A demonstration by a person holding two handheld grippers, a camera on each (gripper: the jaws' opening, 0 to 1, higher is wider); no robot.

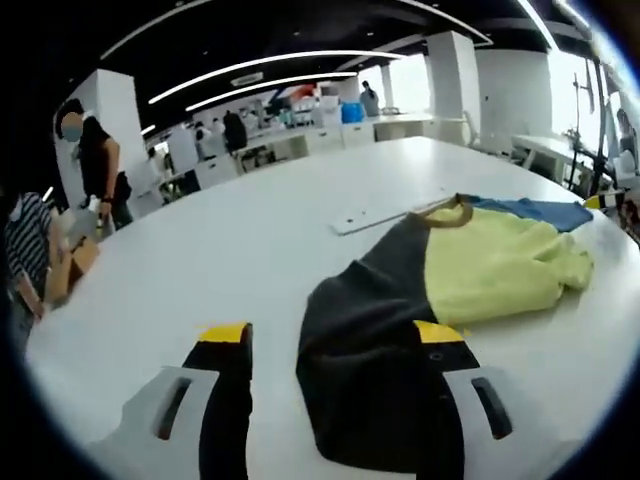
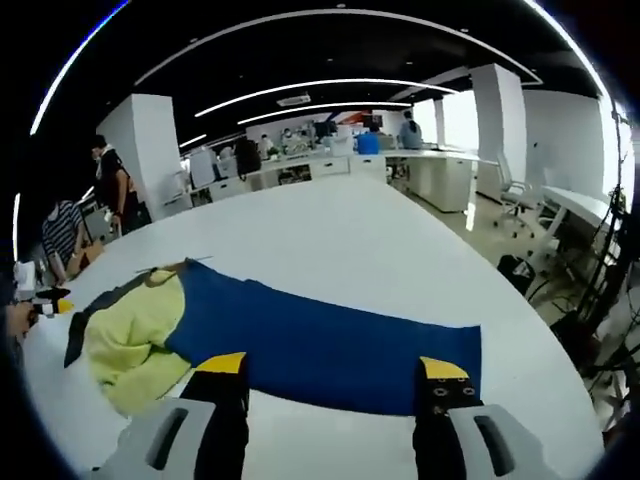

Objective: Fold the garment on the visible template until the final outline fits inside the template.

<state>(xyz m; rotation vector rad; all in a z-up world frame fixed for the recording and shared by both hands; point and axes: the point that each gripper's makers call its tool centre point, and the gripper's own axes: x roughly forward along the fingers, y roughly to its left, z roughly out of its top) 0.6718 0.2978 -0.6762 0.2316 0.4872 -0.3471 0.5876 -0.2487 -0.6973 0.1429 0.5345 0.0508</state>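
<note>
We see a soft knit garment [image 1: 440, 300] lying on a broad, smooth white surface [image 1: 250, 250] with a rounded edge. It is made of colour-blocked panels — a charcoal one nearest the left tool [image 1: 340, 345], a pale yellow-green one past it, and a blue one farthest from that tool, with a tan ribbed collar at the garment's far edge. The cloth lies in loose folds, the yellow part rumpled. Just beyond the collar a flat white strip [image 1: 375, 218] rests on the surface.

The left tool's black, yellow-tipped jaws stand wide apart; the jaw on the view's right overlaps the charcoal panel's edge, and nothing is gripped between them.

In the right gripper view the garment [image 2: 300, 345] shows its long blue panel flat and smooth, the yellow bunched beside it. The right tool [image 2: 335, 375] is also spread wide and grips nothing, its tips at the blue panel's near hem — whether they touch it we cannot tell.
</note>
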